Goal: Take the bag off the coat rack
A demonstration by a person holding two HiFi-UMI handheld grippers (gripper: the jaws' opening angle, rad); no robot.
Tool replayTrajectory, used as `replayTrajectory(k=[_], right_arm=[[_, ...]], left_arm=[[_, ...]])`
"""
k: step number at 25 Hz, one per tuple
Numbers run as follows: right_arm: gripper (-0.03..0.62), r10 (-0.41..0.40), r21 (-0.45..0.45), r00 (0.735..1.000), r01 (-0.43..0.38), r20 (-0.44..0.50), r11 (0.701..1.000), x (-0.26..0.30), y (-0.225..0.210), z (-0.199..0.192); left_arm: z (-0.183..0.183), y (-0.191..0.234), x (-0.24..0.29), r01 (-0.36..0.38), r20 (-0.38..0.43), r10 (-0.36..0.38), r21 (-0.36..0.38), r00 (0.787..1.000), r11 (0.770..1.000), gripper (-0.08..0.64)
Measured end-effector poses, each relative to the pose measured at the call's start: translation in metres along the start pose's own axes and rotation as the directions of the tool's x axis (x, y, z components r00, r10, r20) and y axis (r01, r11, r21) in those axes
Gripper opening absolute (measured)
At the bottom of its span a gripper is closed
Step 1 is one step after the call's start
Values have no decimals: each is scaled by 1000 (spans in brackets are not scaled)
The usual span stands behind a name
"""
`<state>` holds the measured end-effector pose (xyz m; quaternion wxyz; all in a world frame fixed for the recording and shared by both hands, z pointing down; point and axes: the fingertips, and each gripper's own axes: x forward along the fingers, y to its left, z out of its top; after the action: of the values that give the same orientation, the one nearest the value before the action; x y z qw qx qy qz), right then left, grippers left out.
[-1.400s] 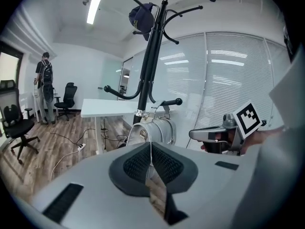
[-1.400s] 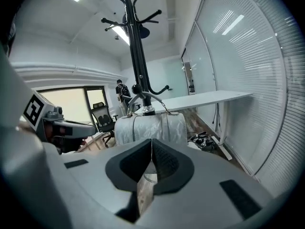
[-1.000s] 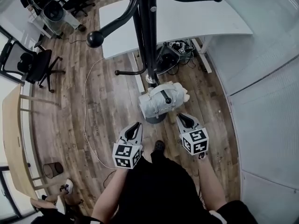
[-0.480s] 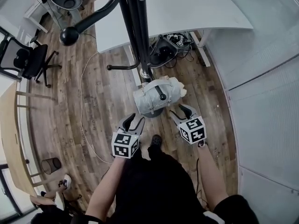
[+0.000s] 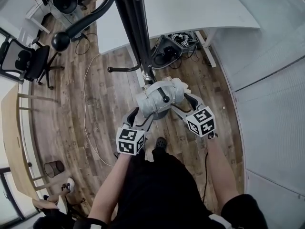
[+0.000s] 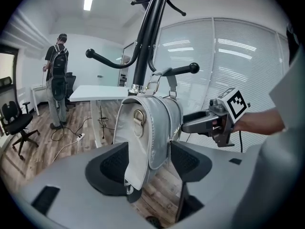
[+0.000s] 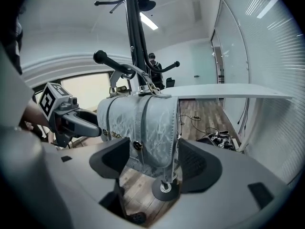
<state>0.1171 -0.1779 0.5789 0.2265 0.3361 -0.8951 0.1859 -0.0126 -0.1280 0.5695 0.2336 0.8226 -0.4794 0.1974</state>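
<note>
Grey bag (image 5: 159, 99) hanging by its strap from a low hook of the black coat rack (image 5: 135, 37), close against the pole, left tongs (image 5: 141, 116) and right tongs (image 5: 183, 104) at its 2 ends, both opening wide, bag between each pair, pads not gripping it

At my twelve o'clock stands a white desk (image 5: 190, 8) with tangled cables (image 5: 182, 42) beneath. A black office chair (image 5: 26, 61) sits at ten, a small bin (image 5: 53, 168) at eight, all on wooden floor (image 5: 109, 109).
</note>
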Motion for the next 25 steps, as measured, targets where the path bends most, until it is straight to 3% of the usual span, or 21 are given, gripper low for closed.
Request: replayTrajectory(k=[12,16,18,25], right_arm=[[325,124,78,992,-124,7,989,14,-4,4],[325,90,51,996,-90,-4,995,10,-3,3],[293,61,44,998,-61,-4,997,8,-4,1],[288,-52,54,999,51,16,997,-2,0,1]], left_arm=[[4,-9,11,70,-12,-70,-13,997,997,266],[6,-15,10,94,-10,-94,24,996,995,187],[5,-15,10,91,-10,-91,31,996,995,187],[7,-17,9,83,-26,-82,35,996,996,187]])
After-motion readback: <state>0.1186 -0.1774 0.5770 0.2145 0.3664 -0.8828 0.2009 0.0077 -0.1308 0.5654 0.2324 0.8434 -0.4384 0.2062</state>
